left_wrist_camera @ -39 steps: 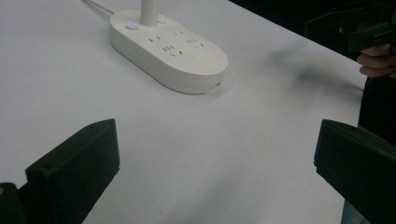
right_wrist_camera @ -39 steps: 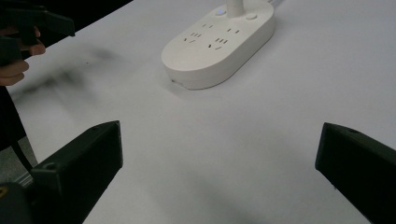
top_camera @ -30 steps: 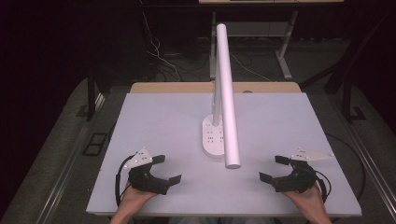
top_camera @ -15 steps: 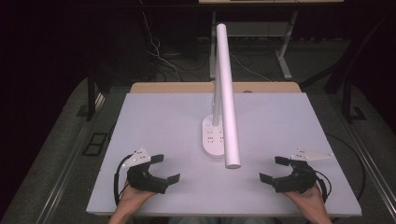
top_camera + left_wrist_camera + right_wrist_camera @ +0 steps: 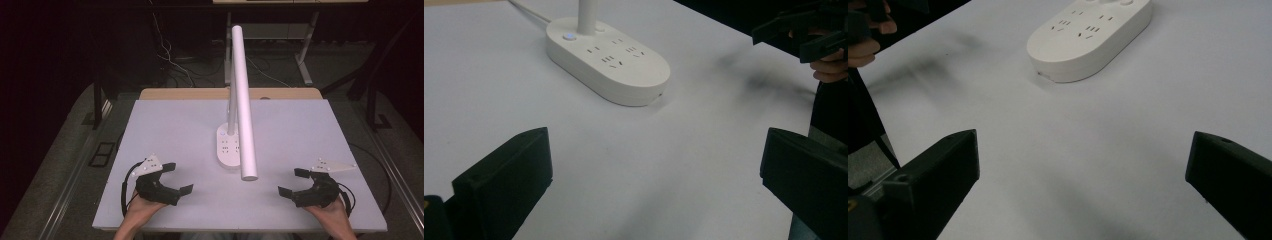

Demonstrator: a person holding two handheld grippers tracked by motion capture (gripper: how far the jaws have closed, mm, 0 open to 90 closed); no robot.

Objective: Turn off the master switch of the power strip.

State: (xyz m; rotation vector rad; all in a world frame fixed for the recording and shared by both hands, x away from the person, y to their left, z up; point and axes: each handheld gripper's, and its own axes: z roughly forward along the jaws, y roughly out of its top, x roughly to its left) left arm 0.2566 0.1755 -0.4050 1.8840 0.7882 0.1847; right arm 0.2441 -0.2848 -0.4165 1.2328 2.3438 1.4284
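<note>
Desk lamp [image 5: 242, 100] stands untouched at counter [image 5: 165, 125] centre, 12 o'clock of both tongs, left [image 5: 172, 177] and right [image 5: 292, 182], which rest fully open, empty, so handling appears not yet begun.

The right gripper [image 5: 1083, 185] is hovering with jaws spread wide over the white table [image 5: 1128, 150], facing the oval socket base [image 5: 1090, 37].

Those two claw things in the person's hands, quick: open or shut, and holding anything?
Left gripper: open, holding nothing, apart from the lamp base.
Right gripper: open, holding nothing, also apart from the lamp base.
</note>
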